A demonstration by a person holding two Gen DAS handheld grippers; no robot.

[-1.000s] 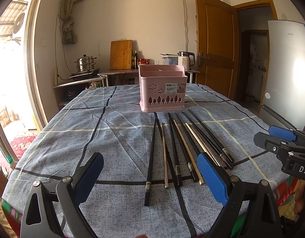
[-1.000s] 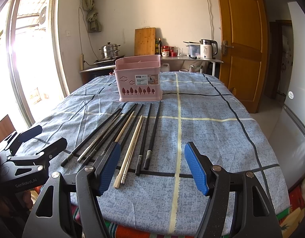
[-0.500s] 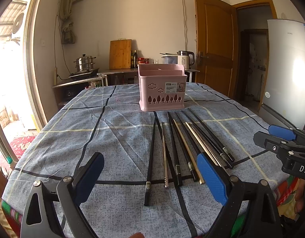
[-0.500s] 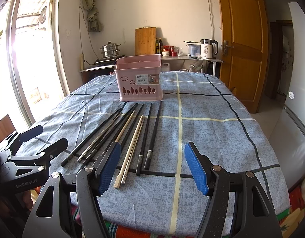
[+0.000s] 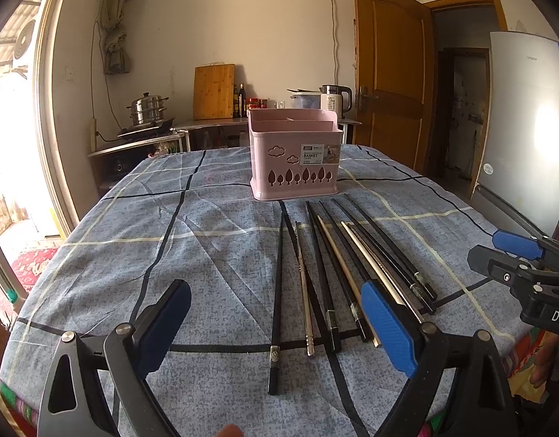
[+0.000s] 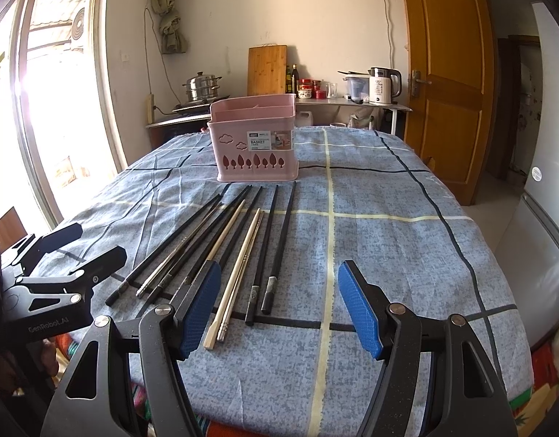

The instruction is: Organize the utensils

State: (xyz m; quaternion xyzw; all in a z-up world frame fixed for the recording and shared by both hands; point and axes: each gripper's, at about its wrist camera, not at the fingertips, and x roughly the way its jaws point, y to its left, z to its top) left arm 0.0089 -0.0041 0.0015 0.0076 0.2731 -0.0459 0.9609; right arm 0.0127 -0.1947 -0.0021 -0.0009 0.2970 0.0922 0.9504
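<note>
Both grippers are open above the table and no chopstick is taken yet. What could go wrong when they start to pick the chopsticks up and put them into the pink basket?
The chopsticks lie close together, some crossing, so the left gripper may pinch two or knock neighbours. Their near ends sit by the table edge, so a nudged one could roll off. The pink basket looks light and might tip.

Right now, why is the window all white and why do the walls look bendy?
Left wrist view: sunlight blows the window out to white and puts a bright patch on the fridge; the fisheye lens bows the door. Right wrist view: same white glare in the window, edges curved, chopsticks still sharp.
</note>
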